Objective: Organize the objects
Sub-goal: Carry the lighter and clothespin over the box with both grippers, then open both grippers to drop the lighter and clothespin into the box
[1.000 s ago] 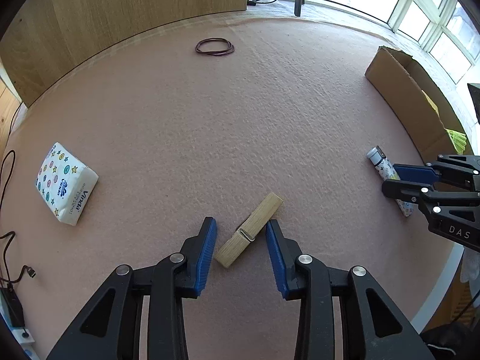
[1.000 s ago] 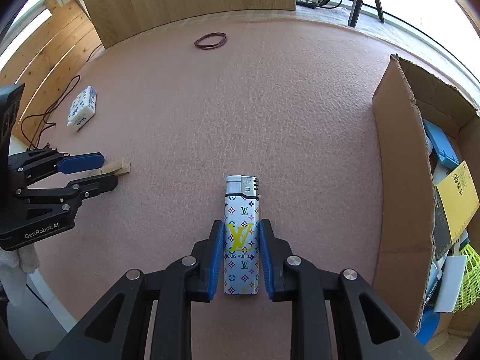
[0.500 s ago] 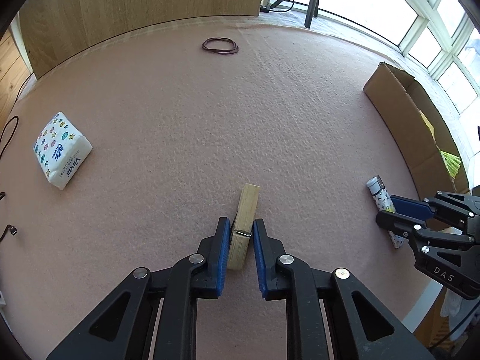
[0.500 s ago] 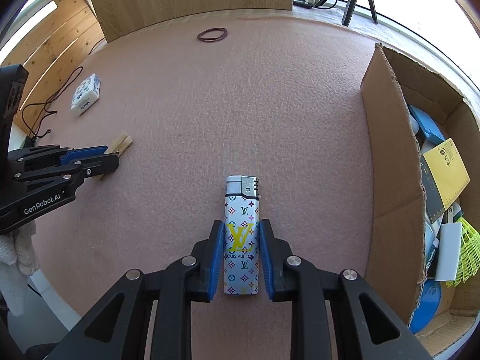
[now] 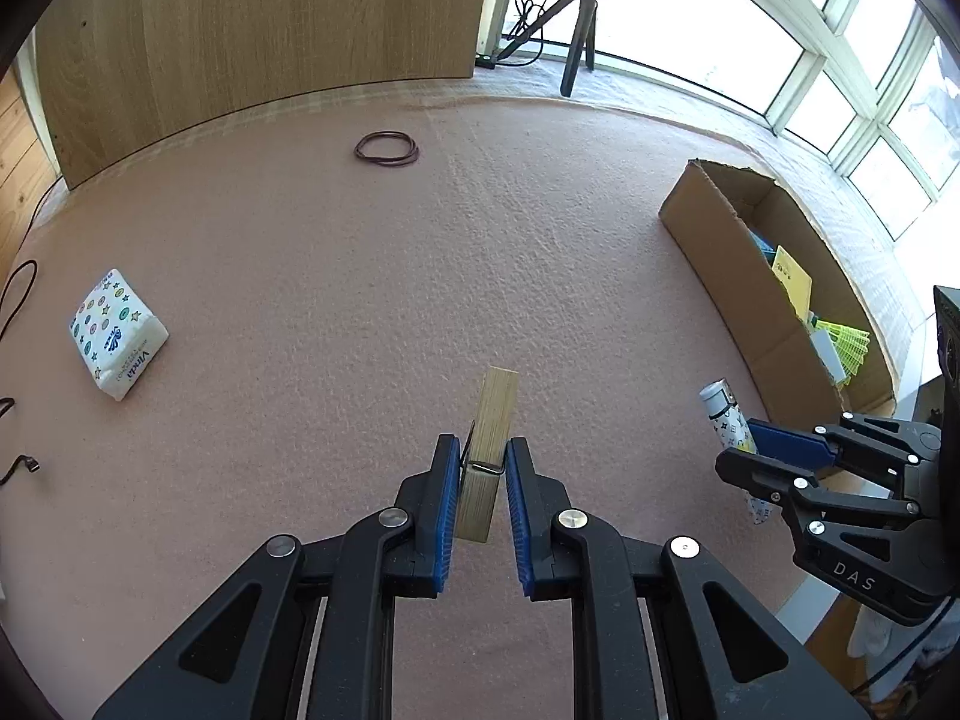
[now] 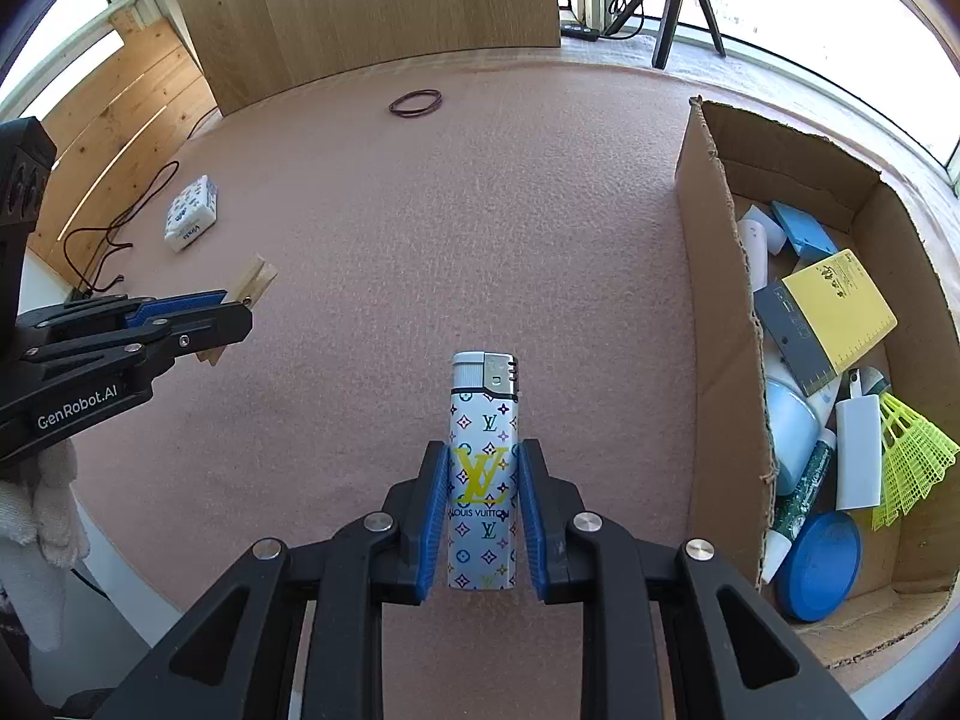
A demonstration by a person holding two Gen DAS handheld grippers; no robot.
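Right wrist view: right gripper [image 6: 483, 510] clamps lighter [image 6: 483, 468] beside cardboard box [image 6: 720, 324]; left gripper [image 5: 478, 510] clamps clothespin [image 5: 489, 450].

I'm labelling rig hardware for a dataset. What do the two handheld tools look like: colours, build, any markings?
Both are black linkage frames with silver pivot rivets and blue ribbed pads on the two fingers. The left tool carries white "GenRobot.AI" lettering on its side; the right tool reads "DAS". A whitish glove or cloth shows behind the left one.

Pink carpet [image 5: 312, 252] underneath. Lying on it: tissue pack [image 5: 117, 333] left, rubber bands [image 5: 386, 149] far back. Cardboard box [image 6: 717, 324] standing right.
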